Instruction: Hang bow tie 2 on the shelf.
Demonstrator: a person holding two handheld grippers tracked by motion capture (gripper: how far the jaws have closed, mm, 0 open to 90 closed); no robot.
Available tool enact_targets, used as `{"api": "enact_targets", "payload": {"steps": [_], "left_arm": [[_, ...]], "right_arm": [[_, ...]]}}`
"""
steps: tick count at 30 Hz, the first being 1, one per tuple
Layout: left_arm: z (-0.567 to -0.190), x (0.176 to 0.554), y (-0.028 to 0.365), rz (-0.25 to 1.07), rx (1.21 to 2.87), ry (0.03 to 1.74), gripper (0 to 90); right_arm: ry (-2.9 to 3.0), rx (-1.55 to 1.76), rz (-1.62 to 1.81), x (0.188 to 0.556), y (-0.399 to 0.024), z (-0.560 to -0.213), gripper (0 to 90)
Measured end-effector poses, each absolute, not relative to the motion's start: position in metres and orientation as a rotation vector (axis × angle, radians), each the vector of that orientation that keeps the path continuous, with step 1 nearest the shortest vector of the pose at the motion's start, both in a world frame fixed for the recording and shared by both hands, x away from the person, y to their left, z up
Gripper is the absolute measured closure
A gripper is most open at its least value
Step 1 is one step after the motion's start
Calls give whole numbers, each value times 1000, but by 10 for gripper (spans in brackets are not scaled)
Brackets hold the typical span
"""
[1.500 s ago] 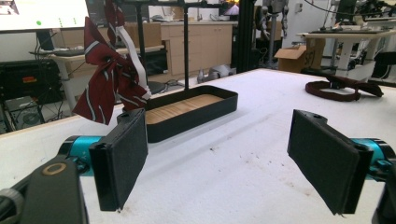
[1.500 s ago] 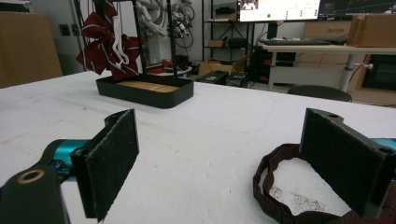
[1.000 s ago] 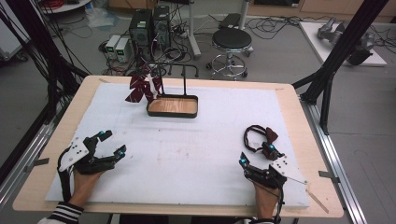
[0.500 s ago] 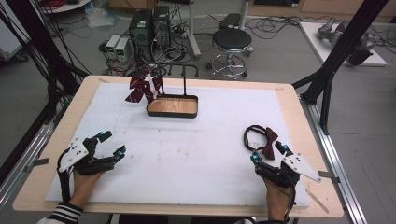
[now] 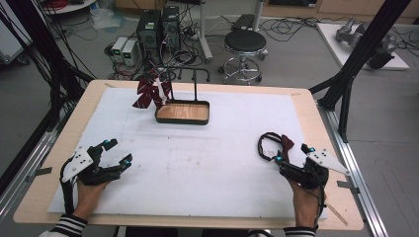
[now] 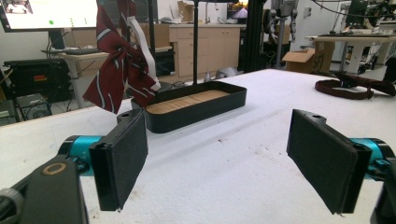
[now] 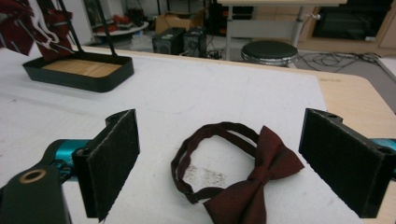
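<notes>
Drawn back from the dark-red fabric bow tie, right gripper gapes wide, empty; pickup remains undone.

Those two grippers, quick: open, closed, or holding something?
Left gripper: open, holding nothing.
Right gripper: open, holding nothing; the dark red bow tie lies on the table between its fingers.

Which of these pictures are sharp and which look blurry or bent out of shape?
High view: soft and grainy, even light, table edges slightly bowed. Left claw view: the tray is fairly crisp, the near pads soft. Right claw view: the bow tie is clear, the room behind hazy.
</notes>
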State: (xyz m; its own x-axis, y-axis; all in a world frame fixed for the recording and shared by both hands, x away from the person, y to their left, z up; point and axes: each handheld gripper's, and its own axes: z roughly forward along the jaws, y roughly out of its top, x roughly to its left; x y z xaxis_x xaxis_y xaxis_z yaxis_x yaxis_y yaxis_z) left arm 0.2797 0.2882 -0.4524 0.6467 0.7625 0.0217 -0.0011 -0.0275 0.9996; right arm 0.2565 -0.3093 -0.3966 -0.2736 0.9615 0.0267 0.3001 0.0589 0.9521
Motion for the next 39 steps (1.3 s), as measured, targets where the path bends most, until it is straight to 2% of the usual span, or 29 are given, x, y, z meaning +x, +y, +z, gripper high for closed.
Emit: {"api": "enact_targets", "payload": {"steps": [8,21,23,36,39], "left_arm": [[-453,280,288,696,1486,671,210],[-453,280,288,700,1490,672,212],[-453,280,288,699,1490,672,213],[-453,280,288,699,1492,668,216],[-453,280,288,700,1493,668,217]], "right_arm": [[1726,1389,1110,271,-318,-388,115],[1801,1582,978,301,-328,-394,116],[1827,1580,957,303,-329,-394,153],[1928,1630,889,318,-327,-402,153],[1946,1631,867,321,-325,-402,182]]}}
